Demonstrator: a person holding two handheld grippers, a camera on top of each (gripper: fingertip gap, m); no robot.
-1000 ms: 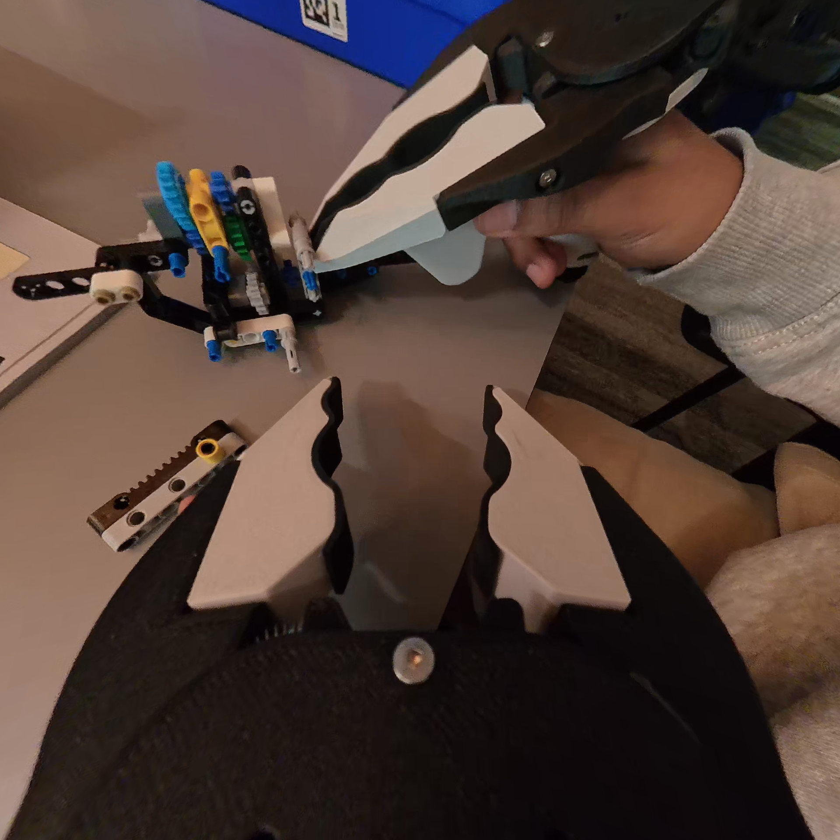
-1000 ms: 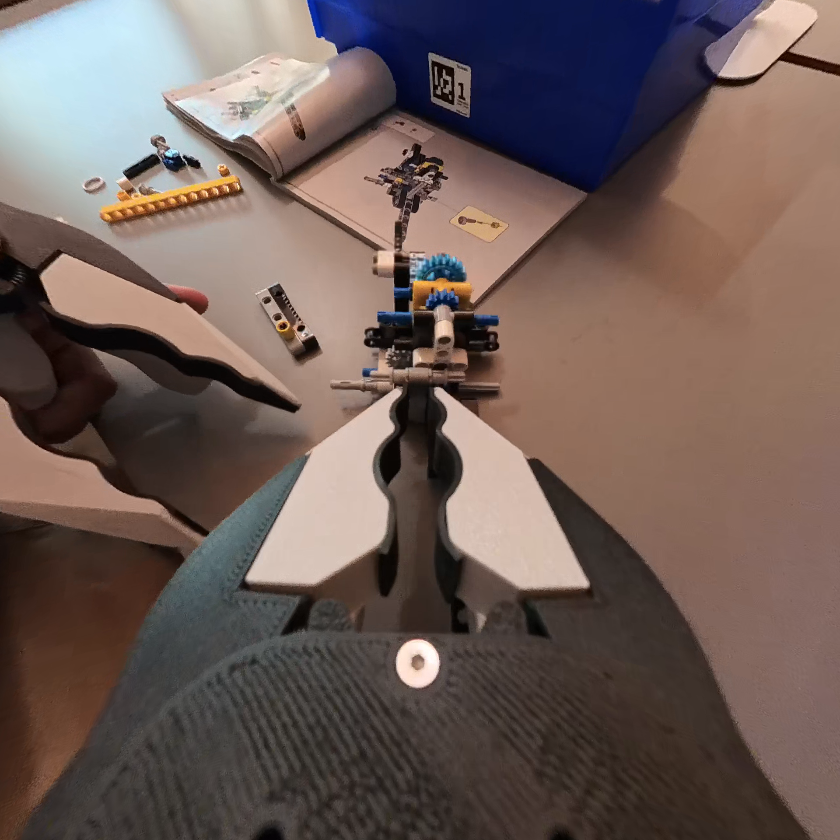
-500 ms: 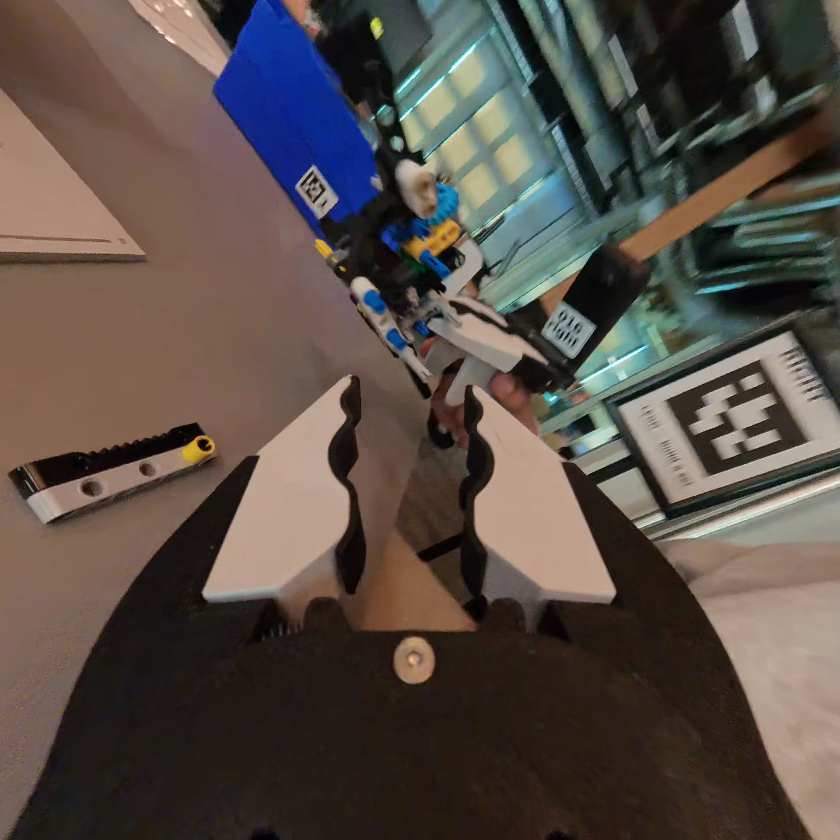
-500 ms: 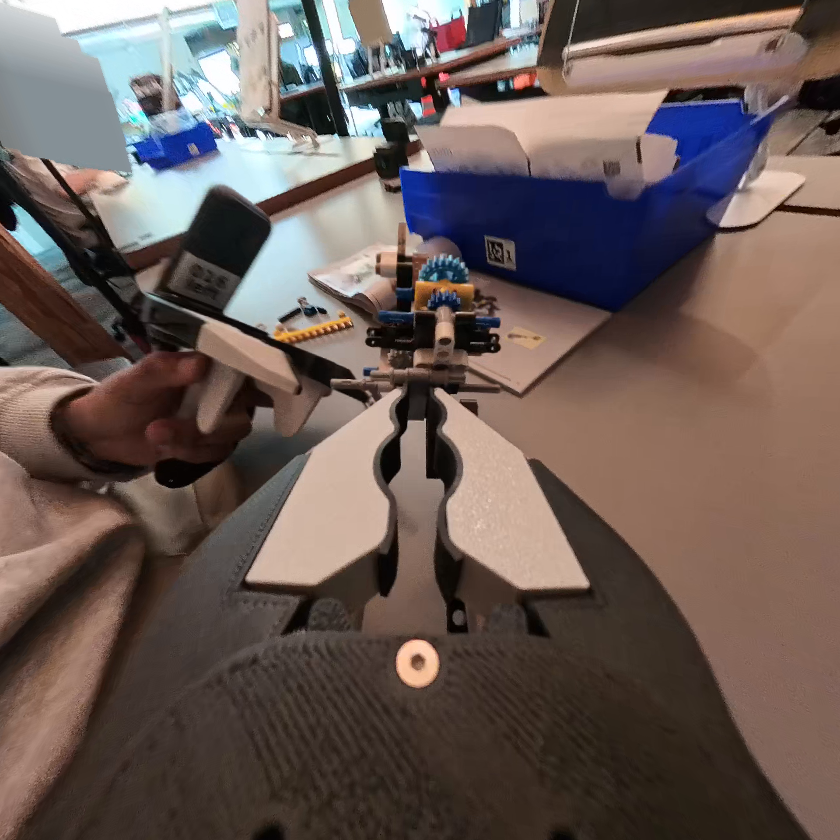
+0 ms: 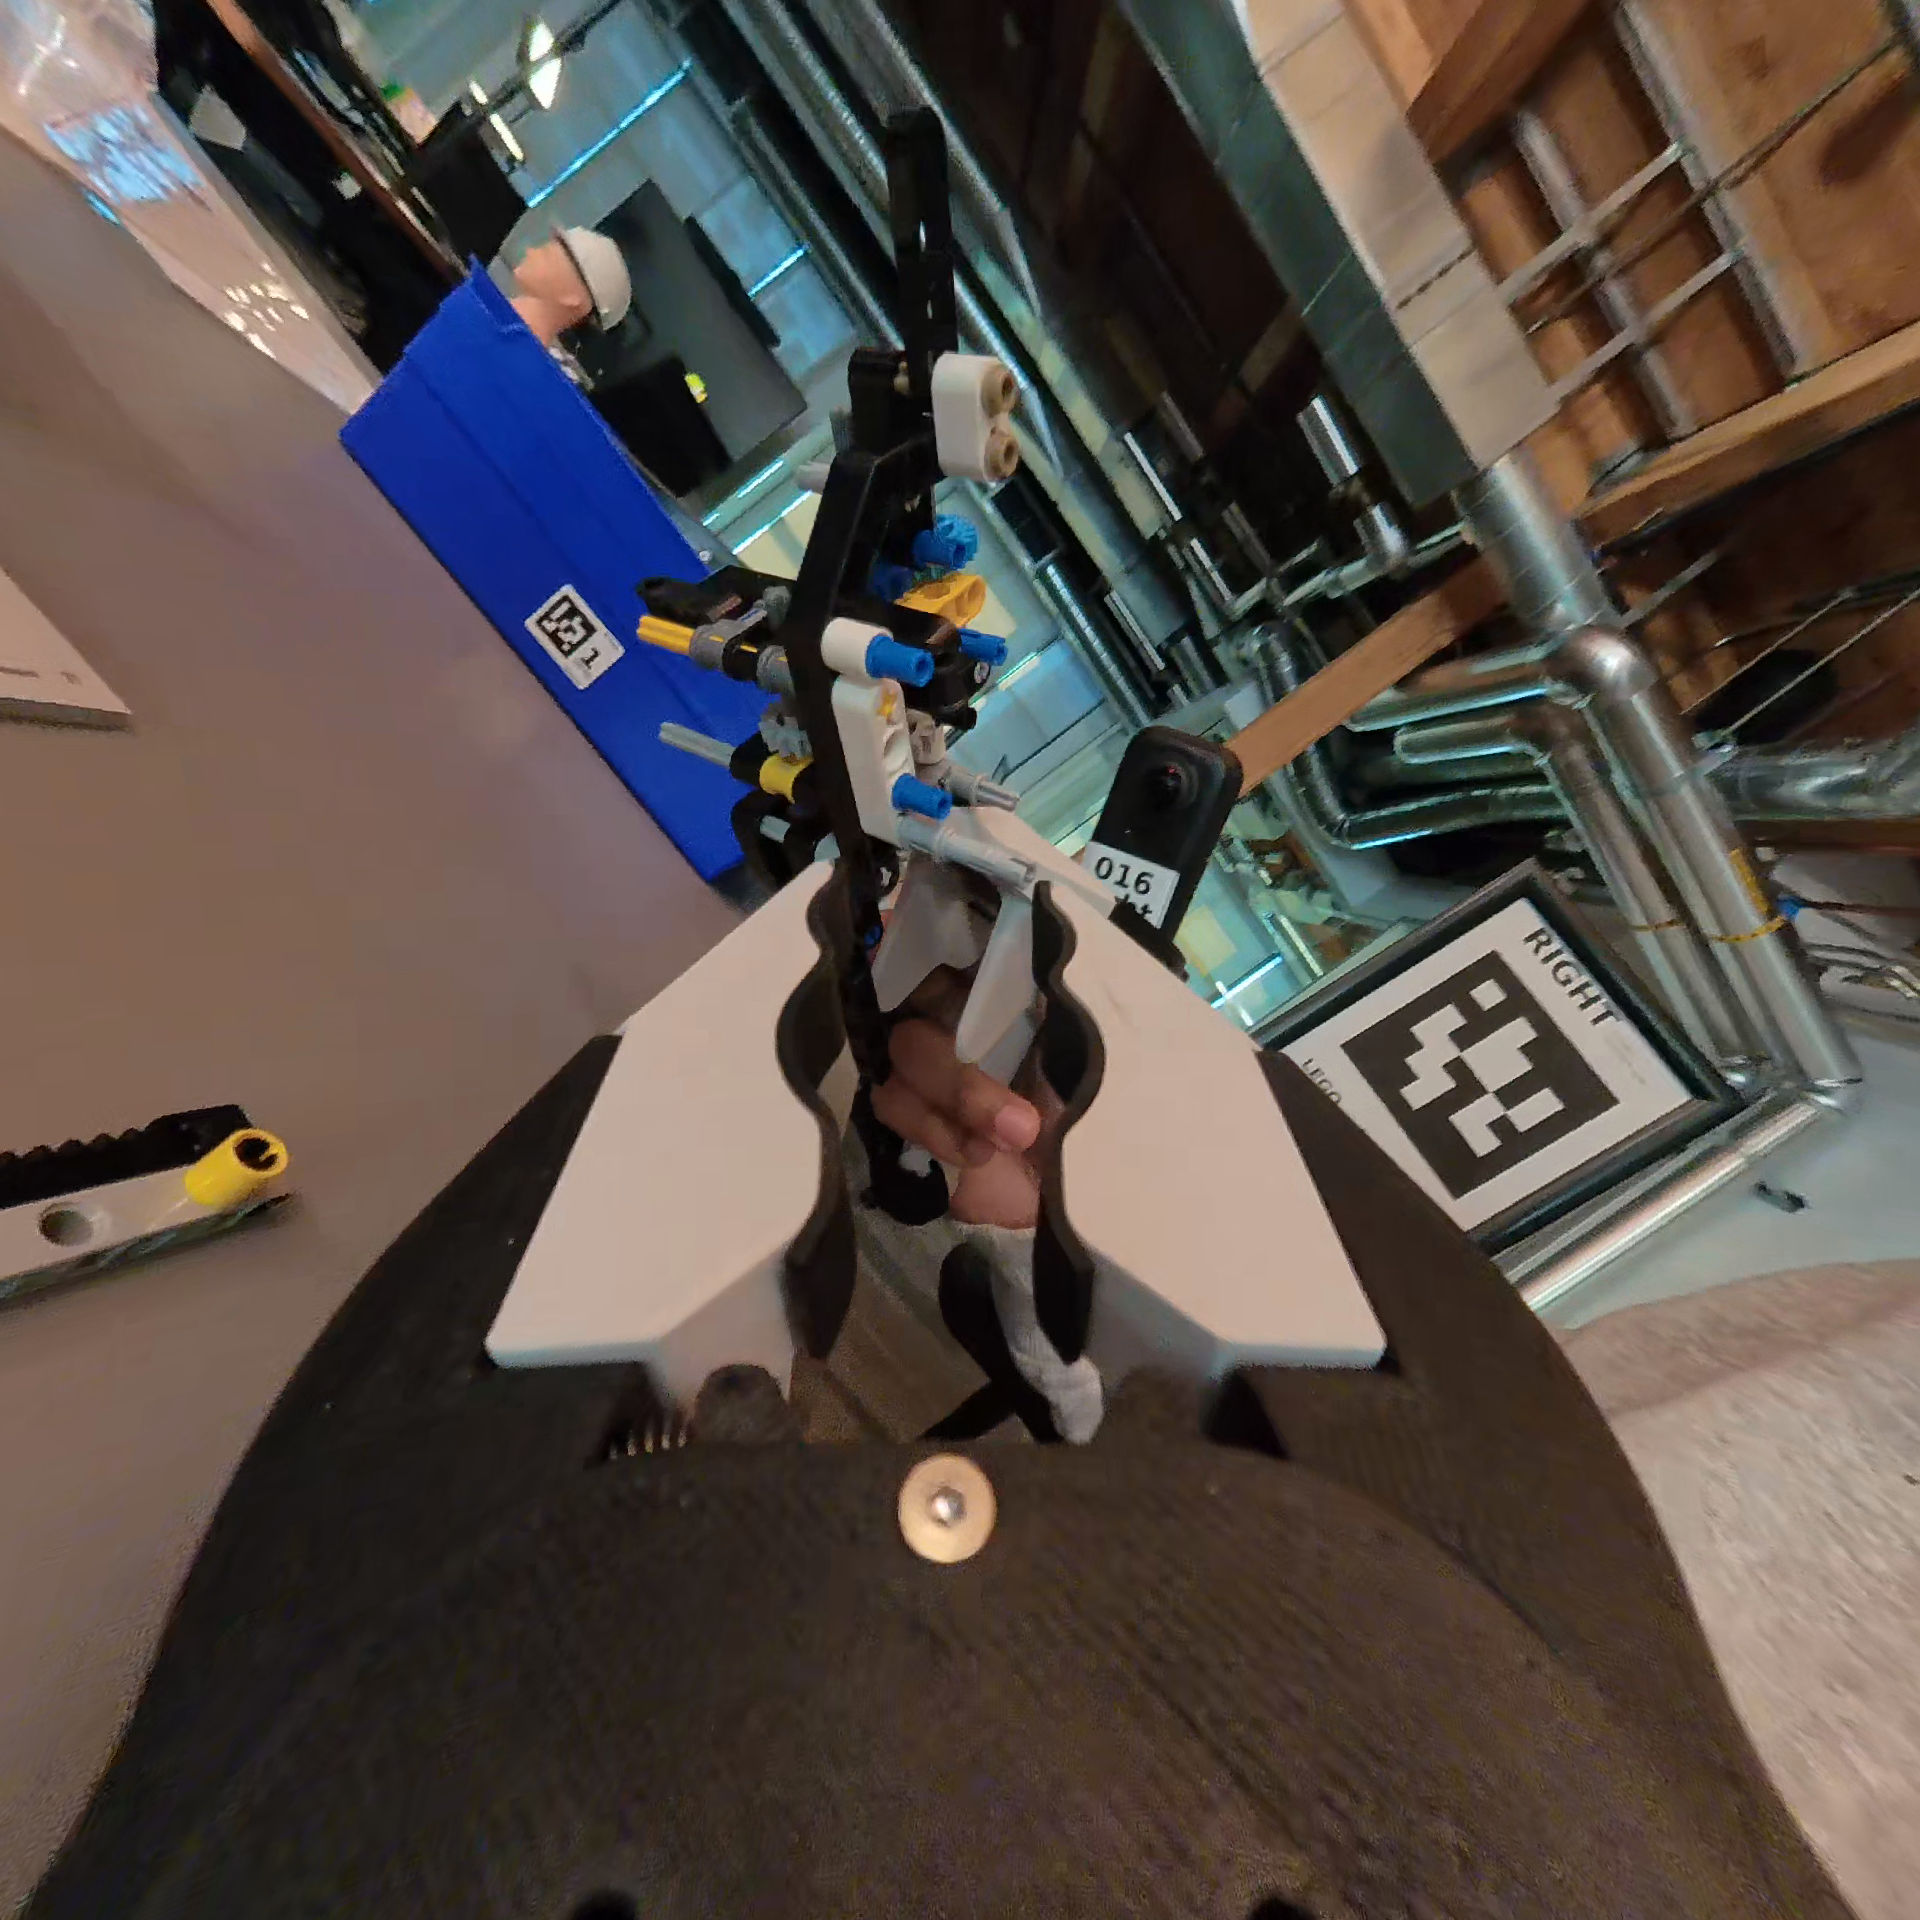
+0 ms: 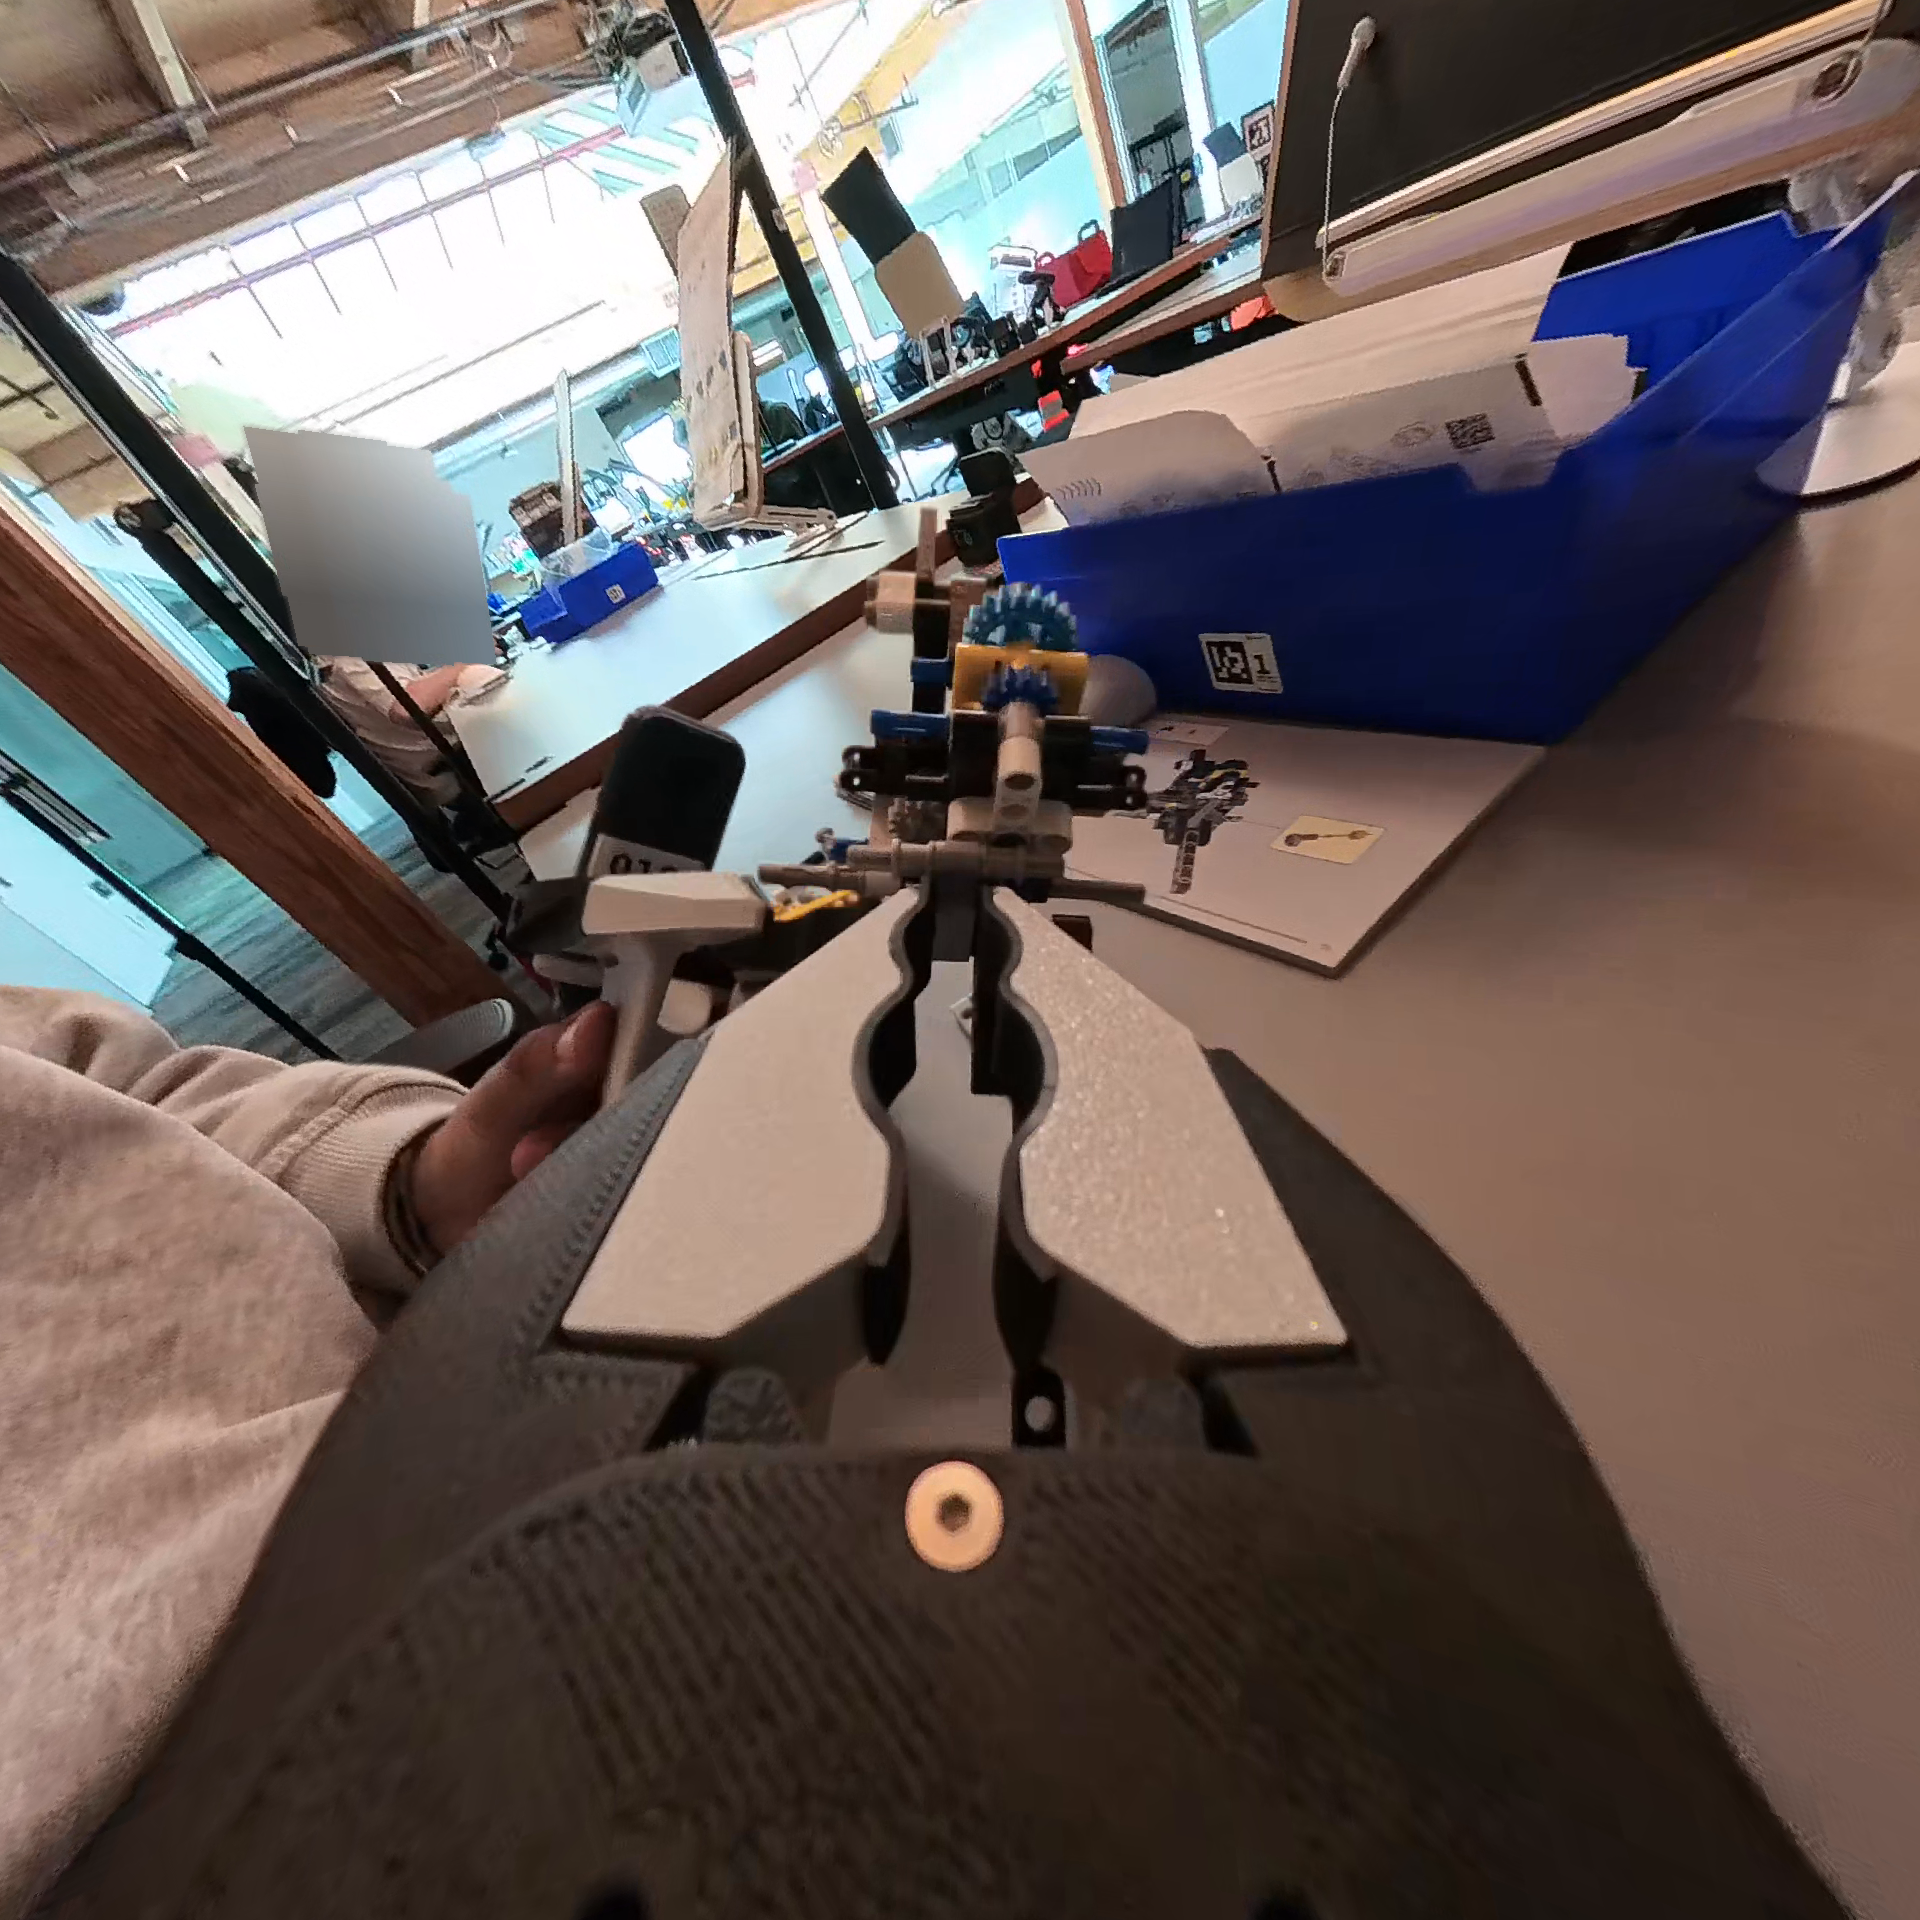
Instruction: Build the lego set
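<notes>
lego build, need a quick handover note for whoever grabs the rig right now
Right tool: shut on the lego assembly, held up off the table.
Left tool: open, its fingers either side of the assembly's long black beam, not clamped.
Loose rack piece with a yellow pin lies on the table.
Instruction booklet is open beside the blue bin.
Done: the geared core is assembled.
Left: probably close the left tool on the beam, then add the remaining pieces.

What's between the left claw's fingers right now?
In the left wrist view, the lego assembly's black beam runs between the left claw's fingers, against one pad.
</notes>
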